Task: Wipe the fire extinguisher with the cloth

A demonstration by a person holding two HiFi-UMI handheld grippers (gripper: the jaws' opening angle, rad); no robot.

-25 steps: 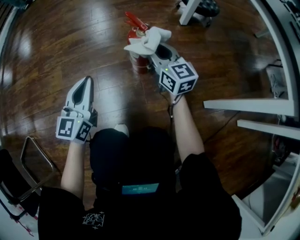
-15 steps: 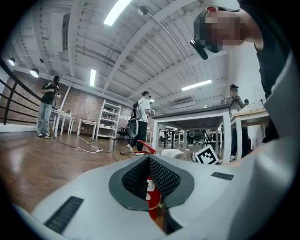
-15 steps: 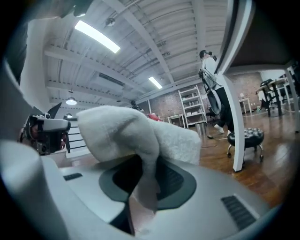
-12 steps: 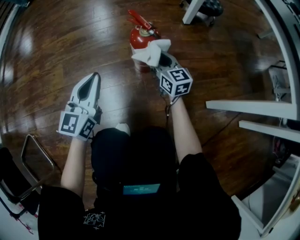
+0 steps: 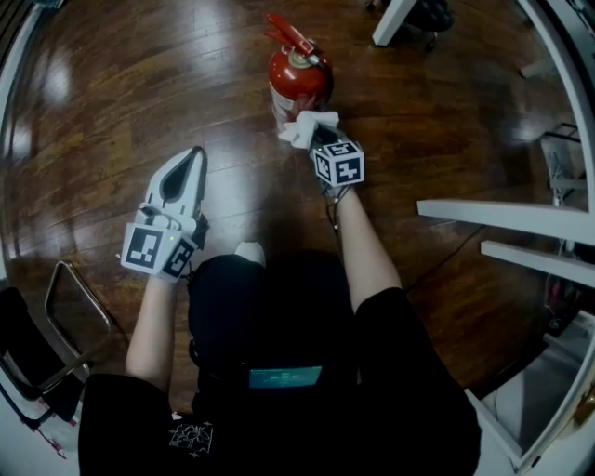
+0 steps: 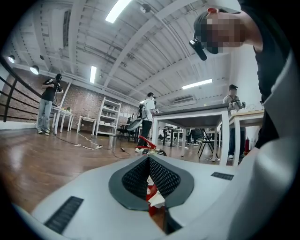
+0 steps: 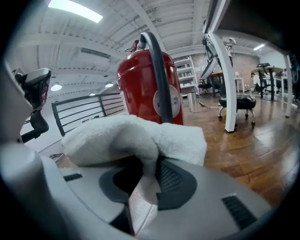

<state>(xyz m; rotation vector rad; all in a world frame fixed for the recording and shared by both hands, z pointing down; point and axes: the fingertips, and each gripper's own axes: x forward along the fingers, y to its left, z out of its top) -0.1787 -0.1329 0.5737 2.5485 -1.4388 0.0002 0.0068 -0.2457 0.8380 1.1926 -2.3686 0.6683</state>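
A red fire extinguisher [image 5: 299,79] stands upright on the wooden floor ahead of me, with a red handle and a black hose [image 7: 158,84] down its side. My right gripper [image 5: 314,138] is shut on a white cloth [image 5: 307,126], which is low against the near side of the cylinder [image 7: 145,89]. The bunched cloth [image 7: 136,136] fills the space above the right jaws. My left gripper [image 5: 186,167] hangs to the left, shut and holding nothing, well apart from the extinguisher. Between its jaws a sliver of the extinguisher [image 6: 151,192] shows.
White table legs [image 5: 395,20] and a rolling stool stand at the far right, white shelf boards [image 5: 502,218] at my right. A metal chair frame [image 5: 70,316] is at my left. People and tables [image 6: 192,122] stand across the room.
The right gripper has moved down the extinguisher with the cloth, from its top near the handle to its lower near side. The left gripper has shifted slightly.
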